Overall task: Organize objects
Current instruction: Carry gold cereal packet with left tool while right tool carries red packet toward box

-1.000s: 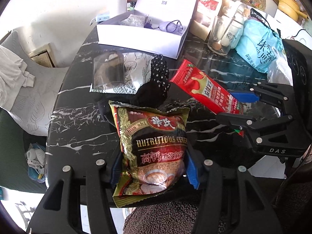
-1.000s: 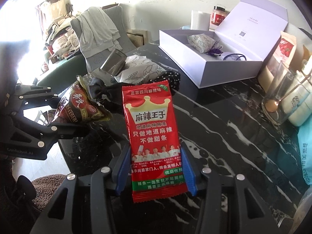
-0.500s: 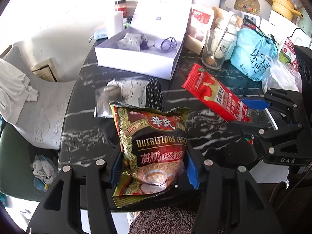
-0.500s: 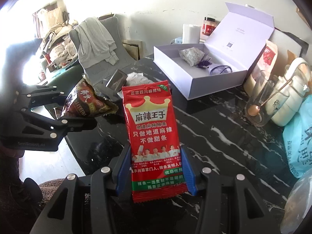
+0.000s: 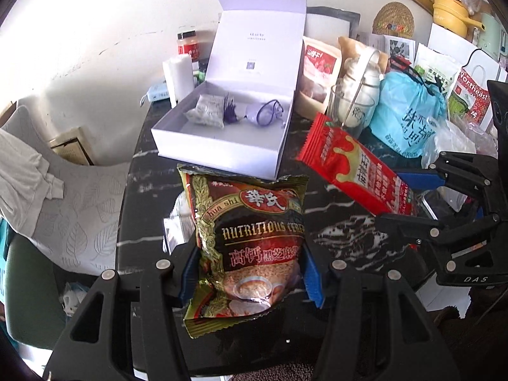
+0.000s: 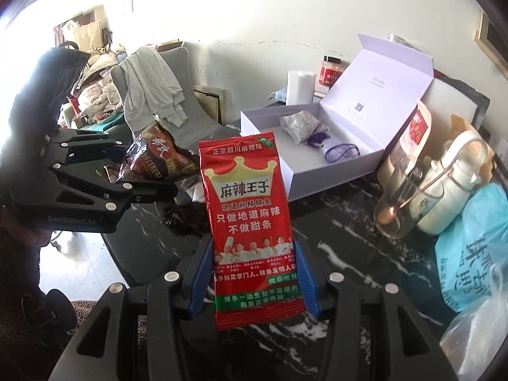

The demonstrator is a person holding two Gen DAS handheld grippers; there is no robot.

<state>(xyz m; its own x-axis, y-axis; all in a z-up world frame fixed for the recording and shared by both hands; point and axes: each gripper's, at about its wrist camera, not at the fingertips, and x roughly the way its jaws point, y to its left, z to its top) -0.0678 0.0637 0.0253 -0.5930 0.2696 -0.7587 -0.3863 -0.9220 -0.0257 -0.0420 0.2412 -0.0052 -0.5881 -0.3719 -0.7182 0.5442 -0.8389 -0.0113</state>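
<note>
My left gripper (image 5: 249,273) is shut on a brown cereal packet (image 5: 250,238) and holds it above the black marble table (image 5: 146,190). My right gripper (image 6: 252,273) is shut on a red snack packet (image 6: 247,216), also held off the table. Each packet shows in the other view: the red one to the right (image 5: 352,171), the brown one to the left (image 6: 158,155). An open white box (image 5: 228,127) stands beyond both, holding a small patterned pouch (image 5: 206,112) and a purple cord (image 5: 266,111); it also shows in the right wrist view (image 6: 320,149).
A glass with a spoon (image 6: 403,193), a white jar (image 6: 451,187), a blue plastic bag (image 5: 406,117) and snack bags crowd the table's right side. A paper roll (image 5: 179,76) and red-lidded jar (image 5: 187,43) stand behind the box. A grey chair (image 5: 63,203) sits left.
Both grippers have lifted higher and drawn back with their packets still held. The table and the white box now look farther below and ahead.
</note>
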